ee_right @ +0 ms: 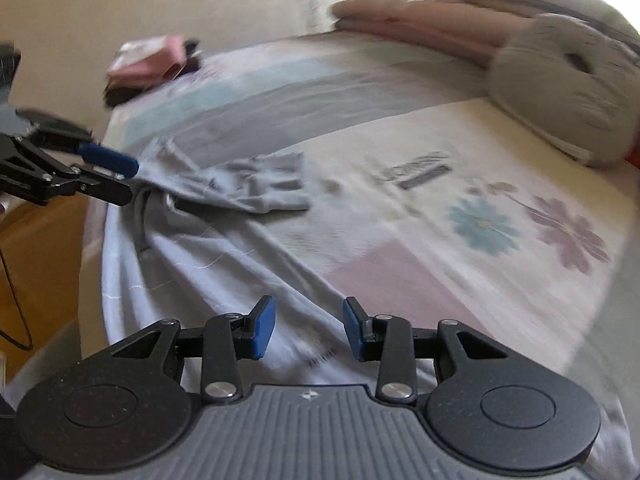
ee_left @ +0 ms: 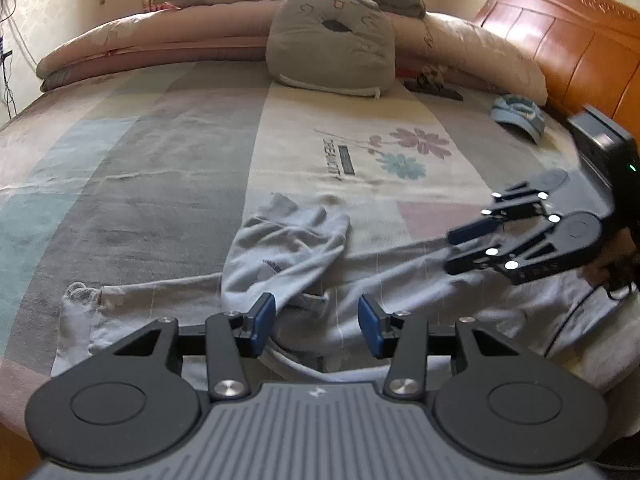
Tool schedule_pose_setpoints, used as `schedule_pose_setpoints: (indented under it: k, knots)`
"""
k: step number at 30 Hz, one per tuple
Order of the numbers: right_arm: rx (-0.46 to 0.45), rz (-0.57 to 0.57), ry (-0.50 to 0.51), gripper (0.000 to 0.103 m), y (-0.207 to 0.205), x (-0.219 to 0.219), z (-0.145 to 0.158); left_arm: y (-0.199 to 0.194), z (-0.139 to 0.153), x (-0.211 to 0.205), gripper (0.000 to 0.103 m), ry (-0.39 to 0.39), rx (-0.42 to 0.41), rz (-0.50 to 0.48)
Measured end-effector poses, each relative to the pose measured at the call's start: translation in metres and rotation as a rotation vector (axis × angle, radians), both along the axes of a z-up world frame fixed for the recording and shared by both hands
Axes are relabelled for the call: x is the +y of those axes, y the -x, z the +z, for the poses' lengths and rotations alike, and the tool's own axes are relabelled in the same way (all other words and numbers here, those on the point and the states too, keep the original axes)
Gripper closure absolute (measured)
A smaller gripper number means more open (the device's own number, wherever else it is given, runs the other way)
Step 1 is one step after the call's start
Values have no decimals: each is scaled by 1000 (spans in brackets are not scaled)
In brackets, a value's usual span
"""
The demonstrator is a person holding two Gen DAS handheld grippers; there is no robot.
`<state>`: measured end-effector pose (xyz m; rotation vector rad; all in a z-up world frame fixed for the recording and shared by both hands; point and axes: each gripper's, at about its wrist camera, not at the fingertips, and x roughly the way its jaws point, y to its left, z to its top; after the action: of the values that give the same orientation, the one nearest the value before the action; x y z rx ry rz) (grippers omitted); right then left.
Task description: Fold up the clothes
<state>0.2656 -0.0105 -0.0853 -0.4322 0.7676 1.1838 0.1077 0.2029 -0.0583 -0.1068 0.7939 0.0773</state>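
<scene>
- Left wrist view: nearest the lens, the left gripper (ee_left: pixel 316 326) stands with its blue pads apart and nothing pinched between them, just above the grey garment (ee_left: pixel 288 256).
- The garment lies spread along the near edge of the bed (ee_left: pixel 140 160), one part folded back over itself in a rumpled heap, a drawstring end (ee_left: pixel 80 292) trailing at the left.
- A small dark mark is printed on the folded part; it is too small to read.
- To the right, the right gripper (ee_left: pixel 450 250) hangs over the garment, fingers parted and empty.
- Right wrist view: its own blue pads stand apart over the cloth, gripping nothing; this view is blurred.
- Printing on the cloth between those pads cannot be read.
- Beyond the garment the bedsheet shows flower prints (ee_left: pixel 416 148) and a block of dark lettering (ee_left: pixel 338 158), not legible from here.
- Farther right lie a light-blue cap (ee_left: pixel 520 116) and a dark flat object (ee_left: pixel 434 88).
- At the back sit a grey cushion (ee_left: pixel 332 44), folded pink quilts (ee_left: pixel 160 40) and a wooden headboard (ee_left: pixel 560 40).
- Far left in the right wrist view, a pink stack (ee_right: pixel 152 64) rests at the bed's corner.
</scene>
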Motion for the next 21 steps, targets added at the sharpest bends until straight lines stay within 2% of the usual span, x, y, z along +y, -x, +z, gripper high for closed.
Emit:
schedule_pose_setpoints:
  k: [7, 8, 9, 12, 15, 19, 21]
  knots:
    - [-58, 76, 67, 64, 4, 15, -11, -1, -11, -10, 51, 11, -2, -43]
    - [-78, 86, 75, 74, 8, 15, -11, -2, -11, -13, 49, 7, -5, -52]
    - [-103, 99, 84, 98, 13, 16, -10, -2, -11, -15, 48, 3, -9, -60]
    - [-181, 113, 97, 98, 25, 18, -7, -3, -11, -20, 44, 0, -16, -87]
    - [-214, 53, 68, 98, 20, 21, -2, -5, -15, -22, 43, 16, -16, -105]
    - [-163, -11, 56, 97, 5, 26, -7, -12, -30, -21, 43, 41, 36, -106]
    - [-150, -39, 47, 88, 4, 21, -5, -14, -39, -19, 43, 50, 83, -93]
